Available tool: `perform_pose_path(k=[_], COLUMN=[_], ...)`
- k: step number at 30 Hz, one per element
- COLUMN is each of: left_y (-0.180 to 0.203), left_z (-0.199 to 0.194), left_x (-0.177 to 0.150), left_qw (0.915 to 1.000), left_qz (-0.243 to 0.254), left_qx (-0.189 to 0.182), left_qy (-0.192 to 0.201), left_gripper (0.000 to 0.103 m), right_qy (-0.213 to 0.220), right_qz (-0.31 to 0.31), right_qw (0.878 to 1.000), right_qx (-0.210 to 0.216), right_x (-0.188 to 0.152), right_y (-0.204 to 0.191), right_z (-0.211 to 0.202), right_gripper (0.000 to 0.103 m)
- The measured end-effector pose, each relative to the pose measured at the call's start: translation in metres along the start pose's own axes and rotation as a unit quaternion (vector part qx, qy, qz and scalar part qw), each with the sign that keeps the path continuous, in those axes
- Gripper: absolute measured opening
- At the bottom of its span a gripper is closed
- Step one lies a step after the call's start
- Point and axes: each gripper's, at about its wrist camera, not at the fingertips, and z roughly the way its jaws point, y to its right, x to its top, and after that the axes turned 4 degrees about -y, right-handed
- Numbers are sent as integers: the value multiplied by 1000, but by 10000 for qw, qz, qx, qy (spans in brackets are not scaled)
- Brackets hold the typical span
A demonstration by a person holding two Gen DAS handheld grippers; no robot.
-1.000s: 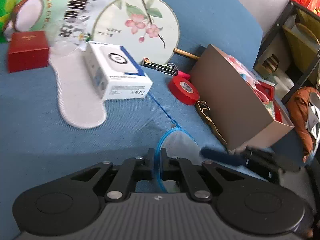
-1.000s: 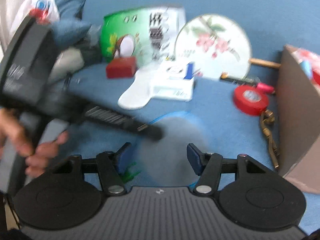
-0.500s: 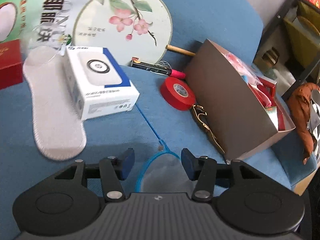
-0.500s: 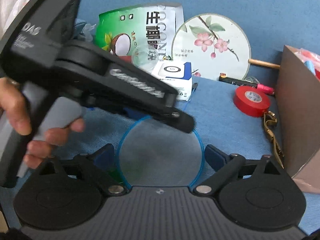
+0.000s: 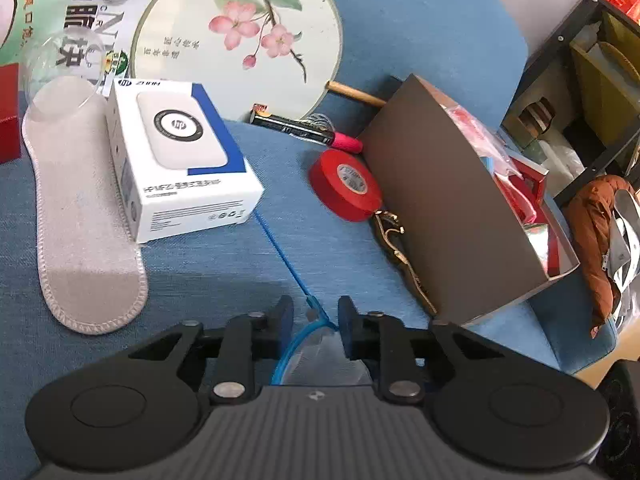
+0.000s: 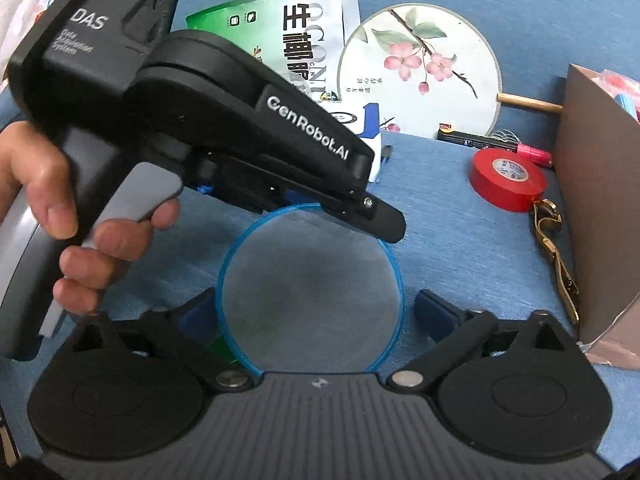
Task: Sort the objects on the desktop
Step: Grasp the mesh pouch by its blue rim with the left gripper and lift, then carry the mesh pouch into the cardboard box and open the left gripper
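A round net with a blue rim and grey mesh (image 6: 312,292) lies low over the blue cloth, its thin blue handle (image 5: 280,248) running toward the white box. My left gripper (image 5: 316,316) reaches over the net's far edge. Its jaws are closing, with the rim-to-handle joint between them and a gap on both sides. From the right wrist view the left gripper (image 6: 352,216) sits above the far rim, held by a hand (image 6: 60,208). My right gripper (image 6: 316,312) stands wide with jaws closing slightly. The net's ring lies between its fingers, pads clear of it.
A brown cardboard box (image 5: 452,208) with red items stands at right. Near it lie a red tape roll (image 5: 346,184), a gold chain (image 5: 400,248) and a marker (image 5: 304,130). A white HP box (image 5: 176,160), grey insole (image 5: 80,224), round flowered fan (image 5: 240,36) and green snack bag (image 6: 304,28) lie beyond.
The left gripper went from shut on the net's rim to wide open, then narrowed, and moved in over the net's far edge. The right gripper opened wide around the ring.
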Motion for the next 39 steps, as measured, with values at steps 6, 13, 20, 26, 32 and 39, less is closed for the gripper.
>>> perform_pose_path(k=[6,13,20,26,32,39], left_y=[10,35,82,126,172,210], left_z=[-18,-43,-58,-52,-18,35], left_x=[-2,6,27,53,81,98], left_qw=[9996,9970,9886,9798,9752,9718], left_qz=[139,436,824,1113,1377,1639], left_qx=[-170,-272,-628,-1083,-1404,-1555], left_qy=[183,574,1095,1257,1014,683], left_gripper=[15,15,15,15,10,10], right_qy=[134,676,1626,2417,2708,2551], right_qz=[-93,-230,-201,-3,433,1155], right_qw=[9998,9974,9846,9620,9371,9247], right_qx=[69,-34,-615,-1270,-2160,-2579], right_x=[0,4,8,11,14,19], right_y=[-5,-13,-8,7,36,84], right_z=[-10,-38,-76,-107,-125,-122], right_gripper=[90,90,90,90,77,77])
